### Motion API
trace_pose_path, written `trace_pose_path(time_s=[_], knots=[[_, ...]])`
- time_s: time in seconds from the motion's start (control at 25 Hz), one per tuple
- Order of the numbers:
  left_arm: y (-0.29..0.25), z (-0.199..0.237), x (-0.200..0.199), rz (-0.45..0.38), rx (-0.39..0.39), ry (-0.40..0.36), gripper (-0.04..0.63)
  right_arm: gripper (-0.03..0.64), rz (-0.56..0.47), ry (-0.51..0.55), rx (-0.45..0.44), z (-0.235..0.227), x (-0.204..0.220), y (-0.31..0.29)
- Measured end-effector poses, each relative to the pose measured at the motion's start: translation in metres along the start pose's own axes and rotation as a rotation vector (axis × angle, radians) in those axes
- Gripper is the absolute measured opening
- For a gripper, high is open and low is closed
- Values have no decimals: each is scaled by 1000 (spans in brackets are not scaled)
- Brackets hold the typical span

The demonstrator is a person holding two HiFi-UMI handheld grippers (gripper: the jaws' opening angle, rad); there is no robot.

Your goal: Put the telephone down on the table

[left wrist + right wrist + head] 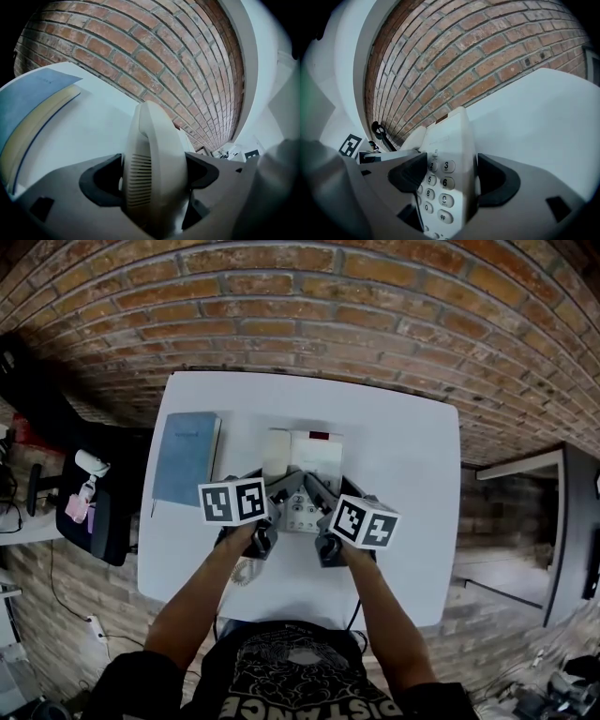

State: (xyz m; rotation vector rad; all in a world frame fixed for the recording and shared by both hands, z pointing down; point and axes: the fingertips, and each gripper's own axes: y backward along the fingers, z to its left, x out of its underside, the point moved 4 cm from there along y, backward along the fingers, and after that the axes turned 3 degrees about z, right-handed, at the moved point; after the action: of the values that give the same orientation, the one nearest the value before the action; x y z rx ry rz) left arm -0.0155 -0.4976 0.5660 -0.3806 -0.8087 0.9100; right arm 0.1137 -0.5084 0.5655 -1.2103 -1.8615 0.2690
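A cream telephone (302, 465) with its handset on the left side is at the middle of the white table (412, 474); I cannot tell whether it rests on the top or hangs just above it. My left gripper (284, 491) is shut on the handset side of the telephone; the ribbed handset (152, 159) fills the space between the jaws of the left gripper (154, 177). On the keypad side my right gripper (316, 491) is shut too. The number keys (443, 180) sit between the jaws of the right gripper (449, 182).
A blue book (185, 457) lies on the table's left part, close to the telephone, and shows as the blue book (33, 101) in the left gripper view. A coiled cord (246, 571) hangs near the front edge. A brick wall (309, 306) stands behind; a black chair (103, 512) is at the left.
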Motion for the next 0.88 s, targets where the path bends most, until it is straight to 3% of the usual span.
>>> trace_pose_path(time_s=[0.56, 0.88], knots=[[-3, 4, 2, 1, -3, -18, 402, 324, -6, -16, 22, -4, 3, -2], [20, -2, -2, -29, -38, -89, 402, 287, -43, -13, 65, 1, 2, 19]])
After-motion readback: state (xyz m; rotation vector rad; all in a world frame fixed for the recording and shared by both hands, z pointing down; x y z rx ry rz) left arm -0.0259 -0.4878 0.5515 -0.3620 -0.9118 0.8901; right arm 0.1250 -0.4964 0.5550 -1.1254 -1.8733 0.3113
